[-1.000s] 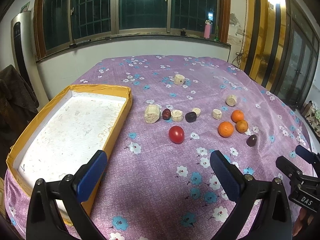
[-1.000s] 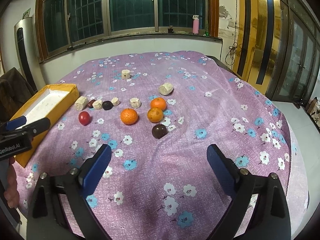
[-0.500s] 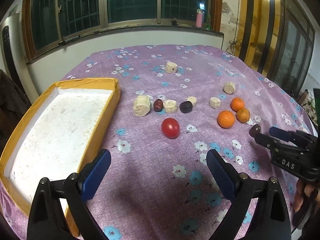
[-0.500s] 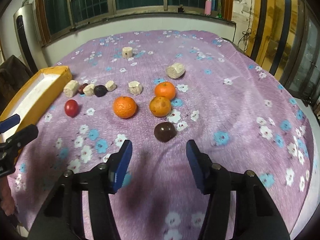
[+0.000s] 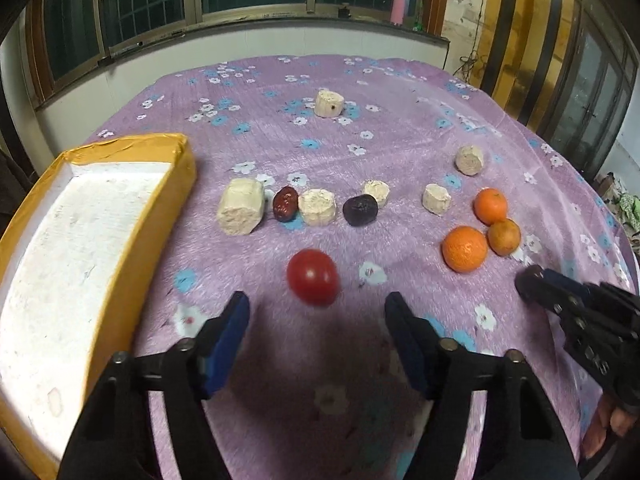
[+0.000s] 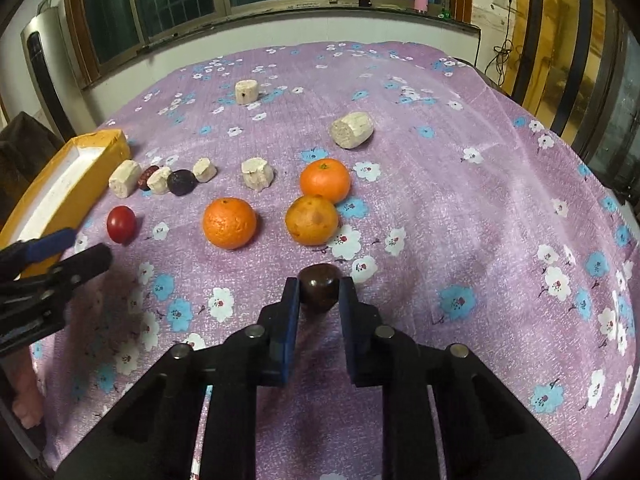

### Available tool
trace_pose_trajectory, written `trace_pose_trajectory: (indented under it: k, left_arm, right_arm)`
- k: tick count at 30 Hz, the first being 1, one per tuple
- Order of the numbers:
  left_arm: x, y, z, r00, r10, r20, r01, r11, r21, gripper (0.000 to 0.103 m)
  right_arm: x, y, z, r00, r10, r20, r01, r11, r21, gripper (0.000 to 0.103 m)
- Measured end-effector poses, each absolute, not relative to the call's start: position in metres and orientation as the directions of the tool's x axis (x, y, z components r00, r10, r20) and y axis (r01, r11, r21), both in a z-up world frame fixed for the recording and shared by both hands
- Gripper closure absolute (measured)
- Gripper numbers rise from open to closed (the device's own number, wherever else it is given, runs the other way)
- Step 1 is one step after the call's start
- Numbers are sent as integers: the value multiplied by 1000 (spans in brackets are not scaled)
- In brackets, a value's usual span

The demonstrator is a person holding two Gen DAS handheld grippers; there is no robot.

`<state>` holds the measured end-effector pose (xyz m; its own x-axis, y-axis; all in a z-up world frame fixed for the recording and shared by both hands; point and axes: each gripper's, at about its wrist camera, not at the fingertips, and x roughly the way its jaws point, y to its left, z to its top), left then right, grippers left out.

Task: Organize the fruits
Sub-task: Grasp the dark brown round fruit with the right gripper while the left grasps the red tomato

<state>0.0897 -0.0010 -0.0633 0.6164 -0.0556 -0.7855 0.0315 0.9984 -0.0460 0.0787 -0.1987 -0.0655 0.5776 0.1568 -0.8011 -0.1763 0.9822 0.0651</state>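
My right gripper (image 6: 319, 290) is shut on a dark brown round fruit (image 6: 319, 286) that rests on the purple flowered cloth. Three oranges (image 6: 229, 223) (image 6: 312, 219) (image 6: 325, 180) lie just beyond it. My left gripper (image 5: 316, 306) is open, its blue pads either side of and just short of a red tomato (image 5: 313, 277). A red date (image 5: 285, 203) and a dark plum (image 5: 360, 210) lie among pale cut chunks (image 5: 241, 212). The right gripper's tips show in the left wrist view (image 5: 536, 280).
A yellow-edged white tray (image 5: 60, 248) stands at the left of the table; it also shows in the right wrist view (image 6: 60, 184). More pale chunks (image 6: 352, 129) (image 6: 246, 92) lie farther back. The table's edge drops off at the right, a wall and windows behind.
My right gripper moved forward and closed on the dark brown fruit. My left gripper moved forward towards the tomato and narrowed its opening.
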Motion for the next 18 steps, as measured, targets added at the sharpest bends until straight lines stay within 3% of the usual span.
trace_pose_trajectory:
  k: [2,4,18]
  left_arm:
    - [97,-4,-67,604,-40,-796,20,999,-35,49]
    - [104,-4,-74,581,-18,-814,4,1000,-19,76]
    - [39,39,-36,663,-56,-747,-36,994,-106,76]
  right_arm:
    - [79,-199,-65,580,170,-797,-182,980,76,82]
    - [79,-199,-64,583,178,-793,-186,979,83,82]
    - [48,-189,-45,630,178,-756,-198,978,66,82]
